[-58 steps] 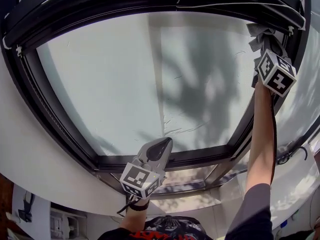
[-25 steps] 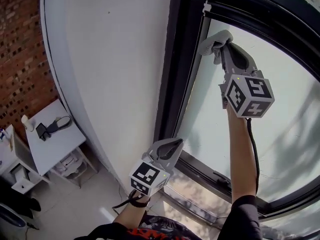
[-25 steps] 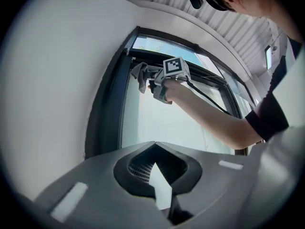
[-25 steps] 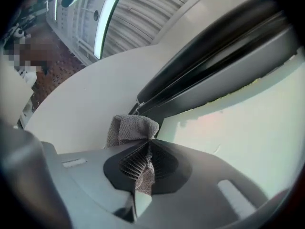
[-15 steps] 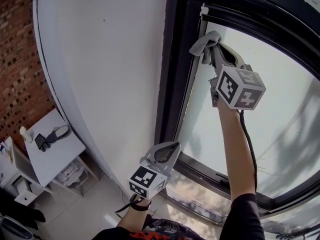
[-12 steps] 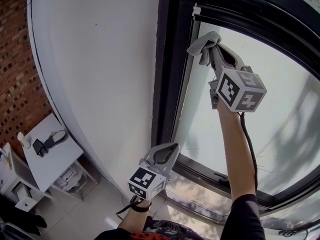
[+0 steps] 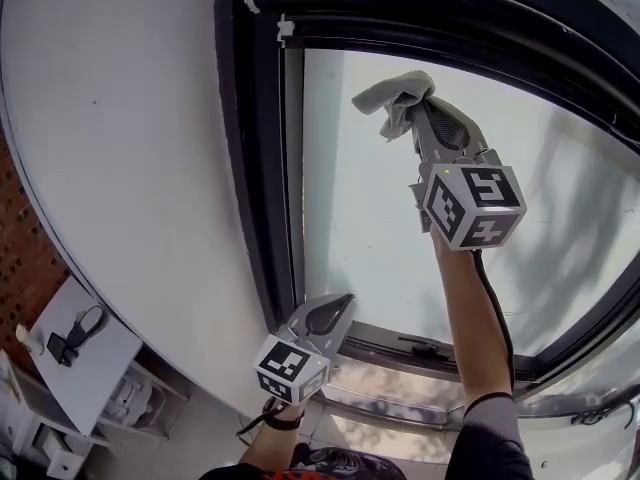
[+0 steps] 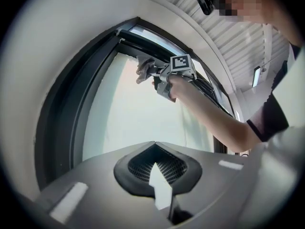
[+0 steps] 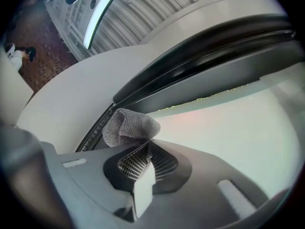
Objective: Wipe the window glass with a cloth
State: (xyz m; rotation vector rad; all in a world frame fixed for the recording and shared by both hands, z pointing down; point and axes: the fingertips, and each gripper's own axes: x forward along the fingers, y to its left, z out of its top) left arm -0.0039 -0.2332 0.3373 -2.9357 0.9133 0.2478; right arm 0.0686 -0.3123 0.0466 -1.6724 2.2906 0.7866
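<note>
A grey cloth [image 7: 392, 98] is pinched in my right gripper [image 7: 412, 111], which is raised against the frosted window glass [image 7: 360, 218] near its upper left corner. In the right gripper view the cloth [image 9: 127, 127] bunches out from the shut jaws, close to the dark frame [image 9: 190, 75]. My left gripper [image 7: 335, 306] hangs low by the bottom of the dark window frame [image 7: 255, 198], jaws shut with nothing between them. From the left gripper view, the right gripper and cloth [image 8: 144, 67] show high up on the glass [image 8: 128, 113].
A white wall [image 7: 120, 168] runs left of the frame. Below left stands a small white table [image 7: 75, 353] with a dark object on it. The lower sill [image 7: 400, 353] lies under the pane.
The right gripper carried the cloth from the pane's right side across to its upper left corner. Over the last half second it drew a little away from the left frame. The left gripper stayed low.
</note>
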